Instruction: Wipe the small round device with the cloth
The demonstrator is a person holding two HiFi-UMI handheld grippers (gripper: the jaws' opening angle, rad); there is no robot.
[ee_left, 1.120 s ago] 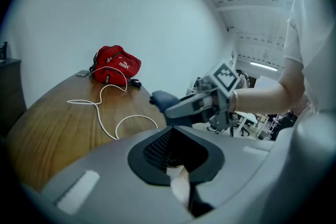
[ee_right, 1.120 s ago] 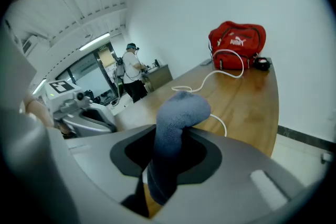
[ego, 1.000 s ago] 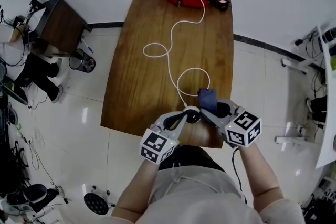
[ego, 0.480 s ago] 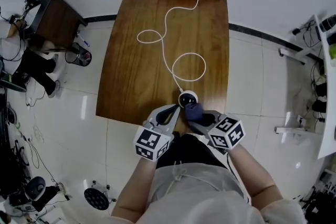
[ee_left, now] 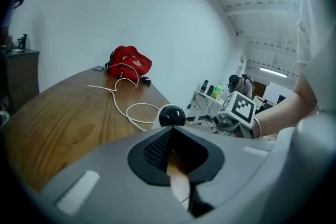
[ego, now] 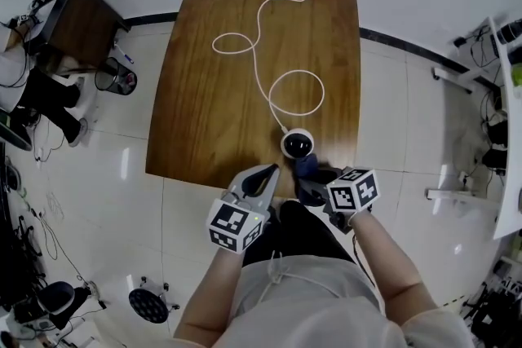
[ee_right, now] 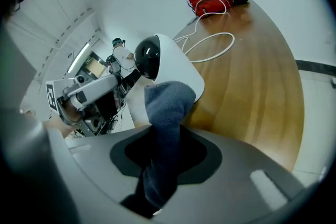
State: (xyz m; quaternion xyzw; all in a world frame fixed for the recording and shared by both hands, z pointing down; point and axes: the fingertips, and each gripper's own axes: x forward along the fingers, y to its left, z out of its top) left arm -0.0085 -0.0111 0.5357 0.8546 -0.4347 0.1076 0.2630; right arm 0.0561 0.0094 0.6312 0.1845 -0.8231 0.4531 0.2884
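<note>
While the small round device (ego: 297,144) sits nr the table's (ego: 212,77) near edge, the cloth (ee_right: 167,105) is clamped in the right gripper (ego: 316,182), set at its side for wiping; left gripper (ego: 263,174) is clenched, empty.

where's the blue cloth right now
In the head view the blue cloth is at the table's near edge, clamped in the right gripper, just below-right of the small round device.
</note>
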